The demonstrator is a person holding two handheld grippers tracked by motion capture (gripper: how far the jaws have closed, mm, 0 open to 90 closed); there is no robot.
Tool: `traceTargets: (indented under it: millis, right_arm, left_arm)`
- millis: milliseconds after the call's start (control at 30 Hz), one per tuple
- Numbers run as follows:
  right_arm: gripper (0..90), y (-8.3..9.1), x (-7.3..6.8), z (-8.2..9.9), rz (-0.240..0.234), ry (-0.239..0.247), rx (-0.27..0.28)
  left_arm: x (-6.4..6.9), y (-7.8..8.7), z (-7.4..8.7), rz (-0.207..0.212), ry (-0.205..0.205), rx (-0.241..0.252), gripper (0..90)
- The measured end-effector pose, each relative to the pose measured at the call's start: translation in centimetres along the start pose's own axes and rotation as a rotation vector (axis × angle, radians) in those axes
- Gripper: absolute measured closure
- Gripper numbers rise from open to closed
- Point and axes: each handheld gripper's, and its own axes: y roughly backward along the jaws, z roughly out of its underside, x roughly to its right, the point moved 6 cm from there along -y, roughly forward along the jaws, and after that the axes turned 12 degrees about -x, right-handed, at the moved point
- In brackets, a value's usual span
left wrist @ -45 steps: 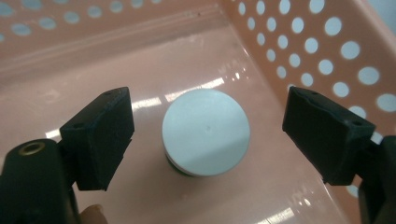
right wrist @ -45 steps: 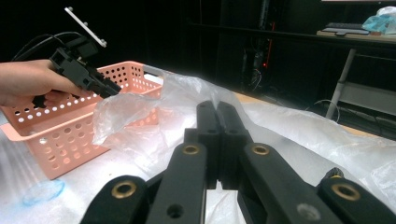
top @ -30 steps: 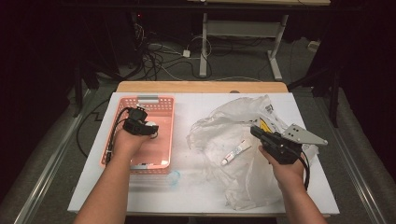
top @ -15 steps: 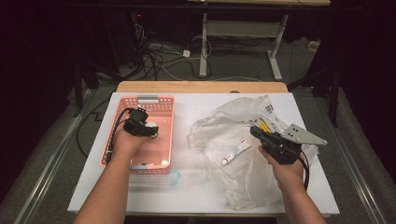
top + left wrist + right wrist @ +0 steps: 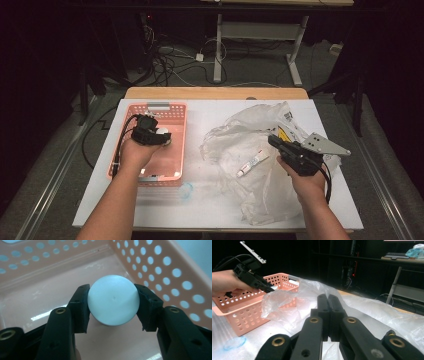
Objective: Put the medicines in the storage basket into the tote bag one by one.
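Note:
A white round object point(image 5: 113, 300) with a smooth domed face sits between the pads of my left gripper point(image 5: 113, 303), which is shut on it. The gripper holds it inside the pink perforated basket point(image 5: 155, 260), just over the basket's floor. In the high view the left gripper point(image 5: 162, 136) is over the middle of the basket point(image 5: 150, 106). My right gripper point(image 5: 272, 140) hovers over the crumpled clear plastic bag point(image 5: 235, 137); its jaws point(image 5: 328, 300) are pressed together with nothing between them.
A small white tube point(image 5: 252, 163) with red print lies on the bag. A clear bluish round thing point(image 5: 186, 190) lies on the white table in front of the basket. Cables and table legs are on the dark floor beyond the table.

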Motion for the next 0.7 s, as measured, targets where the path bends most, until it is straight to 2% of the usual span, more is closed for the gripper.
traceTargets:
  millis: [233, 467, 700]
  right_arm:
    - [90.0, -0.1, -0.2, 0.0, 0.0, -0.003, -0.002]
    - [90.0, -0.2, -0.3, 0.0, -0.002, 0.004, -0.005]
    - [90.0, -0.2, -0.4, 0.0, 0.0, 0.005, -0.003]
  left_arm:
    - [0.9, 2.0, 0.5, 0.012, -0.03, 0.072, 48.4]
    - [1.9, 3.8, 1.6, 0.038, -0.031, 0.159, 48.5]
    - [2.7, 4.9, 3.0, 0.052, -0.032, 0.203, 48.5]
